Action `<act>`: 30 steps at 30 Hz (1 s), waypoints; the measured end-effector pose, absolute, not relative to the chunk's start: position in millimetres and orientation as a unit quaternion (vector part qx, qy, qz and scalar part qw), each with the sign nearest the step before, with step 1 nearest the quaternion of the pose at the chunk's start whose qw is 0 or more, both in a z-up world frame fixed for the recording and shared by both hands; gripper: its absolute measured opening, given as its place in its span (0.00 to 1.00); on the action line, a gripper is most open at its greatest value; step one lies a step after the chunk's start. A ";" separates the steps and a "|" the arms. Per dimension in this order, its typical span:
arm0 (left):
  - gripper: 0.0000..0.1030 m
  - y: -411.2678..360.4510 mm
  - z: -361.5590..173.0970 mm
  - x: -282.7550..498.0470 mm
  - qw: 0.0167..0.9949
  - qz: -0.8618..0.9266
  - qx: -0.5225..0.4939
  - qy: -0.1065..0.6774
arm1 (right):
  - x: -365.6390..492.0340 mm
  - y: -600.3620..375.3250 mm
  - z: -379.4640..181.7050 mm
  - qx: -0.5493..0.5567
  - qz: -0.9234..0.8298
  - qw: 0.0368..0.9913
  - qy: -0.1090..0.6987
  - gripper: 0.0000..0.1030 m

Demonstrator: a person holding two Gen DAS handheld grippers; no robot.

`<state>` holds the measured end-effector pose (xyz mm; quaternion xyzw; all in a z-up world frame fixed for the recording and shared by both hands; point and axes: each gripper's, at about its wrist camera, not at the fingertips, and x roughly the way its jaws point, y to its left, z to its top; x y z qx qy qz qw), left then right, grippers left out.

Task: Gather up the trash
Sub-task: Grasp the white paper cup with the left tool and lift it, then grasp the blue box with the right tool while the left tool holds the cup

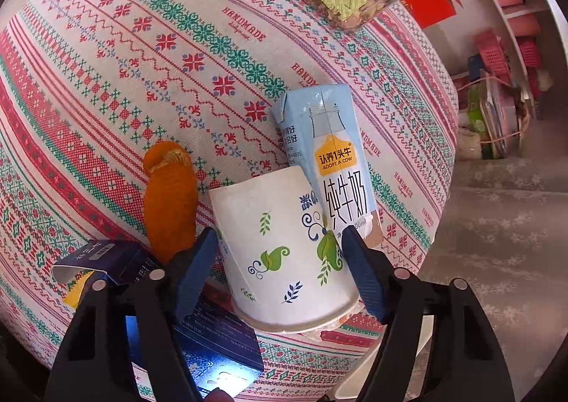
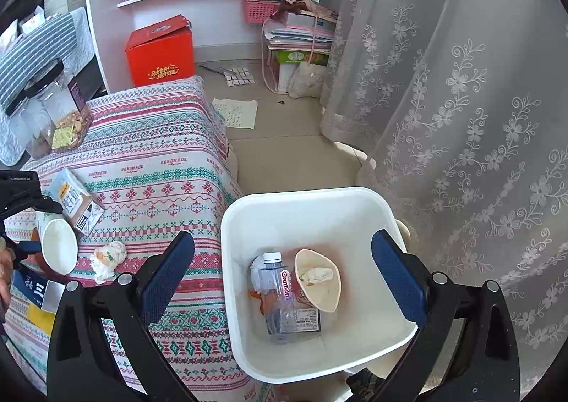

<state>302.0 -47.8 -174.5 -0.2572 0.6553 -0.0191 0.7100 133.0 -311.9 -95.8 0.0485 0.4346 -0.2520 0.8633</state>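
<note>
Paper cup [image 1: 284,253] on its side, mouth toward camera, between left gripper [image 1: 280,253] fingers [image 1: 197,274]

Right gripper [image 2: 282,269] agape above white bin [image 2: 248,214] holding bottle [image 2: 278,299].

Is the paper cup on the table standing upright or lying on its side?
Lying on its side. The paper cup lies between the left gripper's fingers, and the right wrist view shows its open mouth facing sideways.

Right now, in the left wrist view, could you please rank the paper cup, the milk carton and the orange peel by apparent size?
1. paper cup, though nearest the camera
2. milk carton, close behind, so unsure
3. orange peel, clearly smallest
</note>
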 end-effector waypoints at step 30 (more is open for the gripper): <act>0.62 132.9 -32.5 229.7 0.870 -0.078 -0.221 0.435 | 216.6 -68.6 -133.3 -0.182 0.193 0.800 0.538 0.93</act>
